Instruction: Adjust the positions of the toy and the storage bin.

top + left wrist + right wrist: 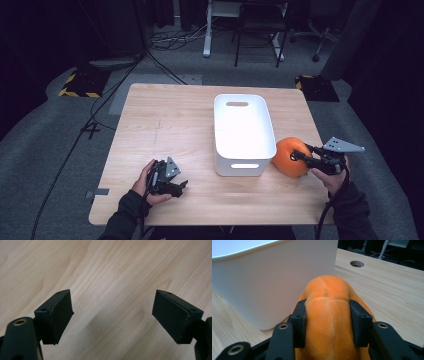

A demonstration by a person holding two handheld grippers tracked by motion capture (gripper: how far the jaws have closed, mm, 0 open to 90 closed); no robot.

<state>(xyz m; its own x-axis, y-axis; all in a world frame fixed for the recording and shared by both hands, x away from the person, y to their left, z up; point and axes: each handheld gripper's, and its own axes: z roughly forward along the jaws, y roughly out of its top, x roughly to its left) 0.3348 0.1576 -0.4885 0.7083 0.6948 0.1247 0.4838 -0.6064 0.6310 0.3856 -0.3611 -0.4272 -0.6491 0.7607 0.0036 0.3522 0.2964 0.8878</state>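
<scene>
From my remote seat, the biggest thing I saw was the wooden desk (165,120), pale and bare across its 9 o'clock half. On it, a little toward 3 o'clock of centre, stood a white bin (243,134), long side running from 12 to 6, with handle slots at both ends. Just at the bin's 4 o'clock corner sat an orange plush toy (288,156), right beside the bin wall and resting on the desk. My right gripper (303,154) came in from 3 o'clock and was clamped on that toy; in the right gripper view its two black jaws pressed into the toy's (329,320) soft sides, with the bin's wall (274,285) rising close behind. My left gripper (175,187) rested low near the 7 o'clock edge of the desk, held in the left hand (145,182); the left gripper view showed its jaws spread wide apart over bare wood (110,277), gripping nothing.
</scene>
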